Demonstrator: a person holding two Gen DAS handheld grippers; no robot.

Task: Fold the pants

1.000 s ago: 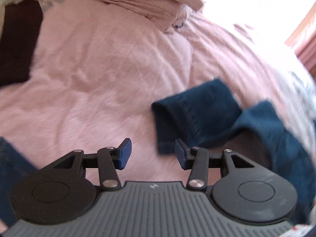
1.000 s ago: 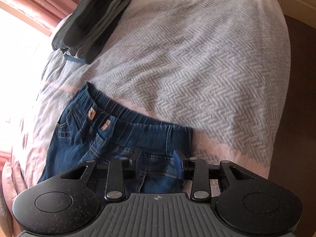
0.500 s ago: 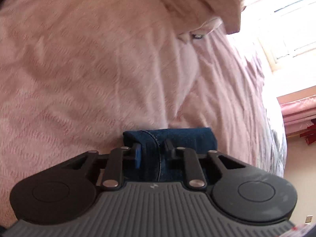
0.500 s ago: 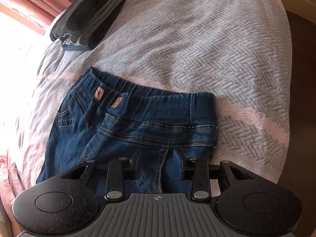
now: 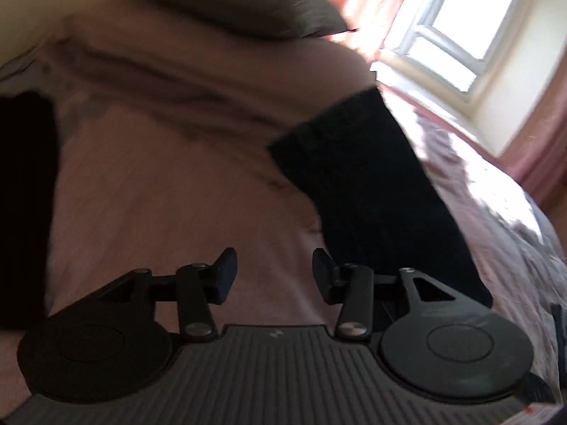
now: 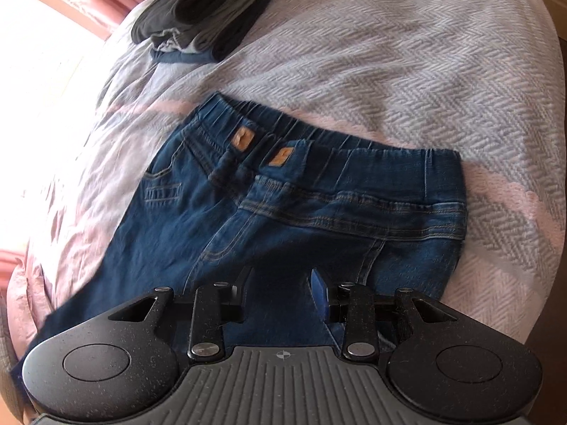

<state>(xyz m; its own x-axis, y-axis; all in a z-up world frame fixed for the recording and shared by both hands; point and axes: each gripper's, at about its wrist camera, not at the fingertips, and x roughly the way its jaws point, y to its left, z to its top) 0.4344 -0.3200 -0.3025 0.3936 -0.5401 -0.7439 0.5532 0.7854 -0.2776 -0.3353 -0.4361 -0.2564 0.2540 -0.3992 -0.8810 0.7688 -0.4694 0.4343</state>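
The right tongs (image 6: 278, 292) are open just above the dark blue denim pants (image 6: 283, 205), lying on the pink bed cover (image 6: 407, 71). The left tongs (image 5: 274, 276) are open, holding nothing; a pant leg (image 5: 368, 191) lies to their right. Far away sits a folded grey clothes pile (image 6: 209, 7).

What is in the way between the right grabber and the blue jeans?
Nothing visible. The right gripper is open, and through its gap you see only the jeans spread on the bed cover. The folded dark clothes lie far off, beyond the waistband, not in between.
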